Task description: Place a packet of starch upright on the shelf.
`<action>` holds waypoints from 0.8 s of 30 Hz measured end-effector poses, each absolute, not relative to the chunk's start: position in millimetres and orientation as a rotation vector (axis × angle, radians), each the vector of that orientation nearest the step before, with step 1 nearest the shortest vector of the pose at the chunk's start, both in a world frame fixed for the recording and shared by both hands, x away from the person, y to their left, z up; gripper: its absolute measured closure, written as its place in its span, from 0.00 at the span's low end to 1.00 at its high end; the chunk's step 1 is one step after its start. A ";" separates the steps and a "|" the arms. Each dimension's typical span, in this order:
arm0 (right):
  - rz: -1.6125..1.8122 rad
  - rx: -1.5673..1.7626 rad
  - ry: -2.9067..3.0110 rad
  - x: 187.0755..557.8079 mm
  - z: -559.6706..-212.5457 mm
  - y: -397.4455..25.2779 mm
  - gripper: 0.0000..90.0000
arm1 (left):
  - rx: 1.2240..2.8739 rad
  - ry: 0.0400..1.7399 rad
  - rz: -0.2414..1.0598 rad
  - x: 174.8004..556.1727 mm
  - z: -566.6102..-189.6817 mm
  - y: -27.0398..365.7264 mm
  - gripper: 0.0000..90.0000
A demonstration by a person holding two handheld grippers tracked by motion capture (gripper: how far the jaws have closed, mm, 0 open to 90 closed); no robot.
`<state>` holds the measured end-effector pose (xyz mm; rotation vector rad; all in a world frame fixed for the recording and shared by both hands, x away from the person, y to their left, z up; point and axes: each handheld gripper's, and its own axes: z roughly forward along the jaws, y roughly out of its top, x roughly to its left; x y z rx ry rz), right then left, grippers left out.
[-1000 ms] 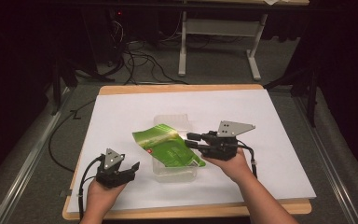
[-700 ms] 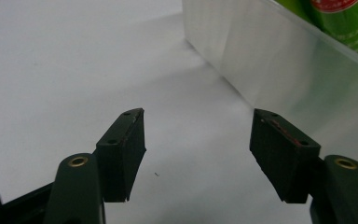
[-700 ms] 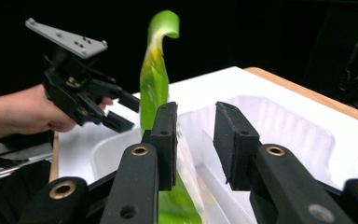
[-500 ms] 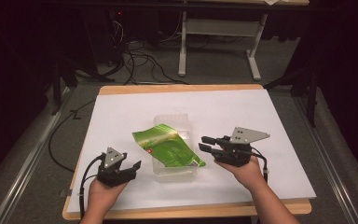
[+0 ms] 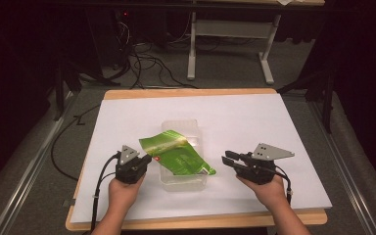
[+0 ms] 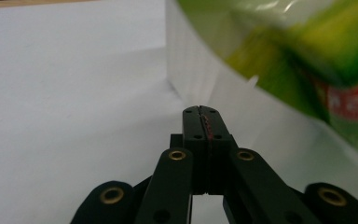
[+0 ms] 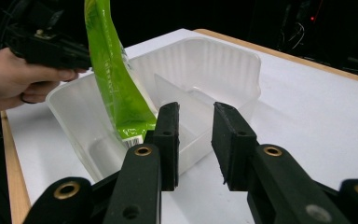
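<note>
The left gripper sits low over the white table cover, at the near-left corner of the clear plastic container. In the left gripper view its jaws are pressed together, tip to tip, with nothing between them; their tips point at the container's wall, and the green packet looms blurred at the upper right of that view. From the right gripper view, the same gripper looks to be touching the packet's upper end, though whether it bears on the packet cannot be told.

In the middle, the green packet lies slanted across the container, its upper end by the left gripper and its lower end over the container's right rim. In the right gripper view the packet stands steeply inside the container, its bottom edge down in the nearer compartment, next to a low divider.

To the right, the right gripper rests just beside the container, apart from it, held by the person's right hand. Its jaws stand apart with nothing between them, aimed leftward at the container's near wall.
</note>
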<state>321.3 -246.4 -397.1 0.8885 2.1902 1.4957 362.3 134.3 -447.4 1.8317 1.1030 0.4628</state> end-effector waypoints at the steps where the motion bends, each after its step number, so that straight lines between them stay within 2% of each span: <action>1: 1.492 0.896 2.191 320.4 -397.6 -246.2 0.81 | 1.838 1.095 0.457 364.5 -447.9 130.4 1.00; 8: 1.456 0.913 2.214 317.0 -403.2 -243.0 0.82 | 1.879 1.052 0.447 371.0 -451.7 113.2 1.00; 14: 1.420 0.916 2.234 312.0 -405.3 -236.4 0.89 | 1.881 1.042 0.403 378.0 -452.8 112.1 1.00; 15: 1.401 0.914 2.242 311.3 -406.5 -233.8 0.95 | 1.883 1.039 0.400 377.2 -451.6 112.6 1.00; 17: 1.379 0.916 2.254 311.2 -407.6 -230.3 1.00 | 1.857 1.049 0.389 373.0 -447.6 114.2 1.00; 24: 1.306 0.921 2.324 317.0 -415.8 -213.2 1.00 | 1.870 1.071 0.386 341.4 -445.5 119.2 1.00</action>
